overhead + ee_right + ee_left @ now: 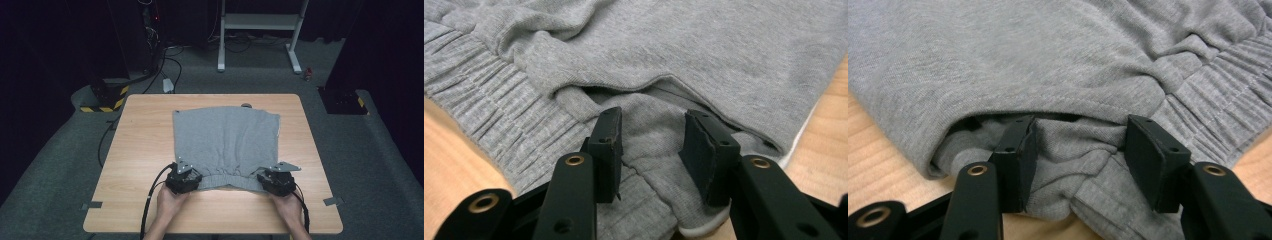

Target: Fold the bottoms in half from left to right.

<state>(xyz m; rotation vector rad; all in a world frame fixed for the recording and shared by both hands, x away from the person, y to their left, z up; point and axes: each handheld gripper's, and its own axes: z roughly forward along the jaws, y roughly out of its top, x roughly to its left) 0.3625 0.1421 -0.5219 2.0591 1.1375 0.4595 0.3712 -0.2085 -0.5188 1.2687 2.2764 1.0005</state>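
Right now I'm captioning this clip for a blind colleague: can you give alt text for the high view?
Grey shorts lie flat on a wooden table, elastic waistband nearest the person. The left gripper and right gripper sit at the waistband's two corners, jaws apart around the fabric.

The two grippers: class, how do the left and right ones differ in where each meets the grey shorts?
The left gripper sits at the waistband's left end; the right gripper at its right end. In its own view the elastic waistband lies to the left gripper's right, but to the right gripper's left. Both stand open astride a fold of the grey shorts.
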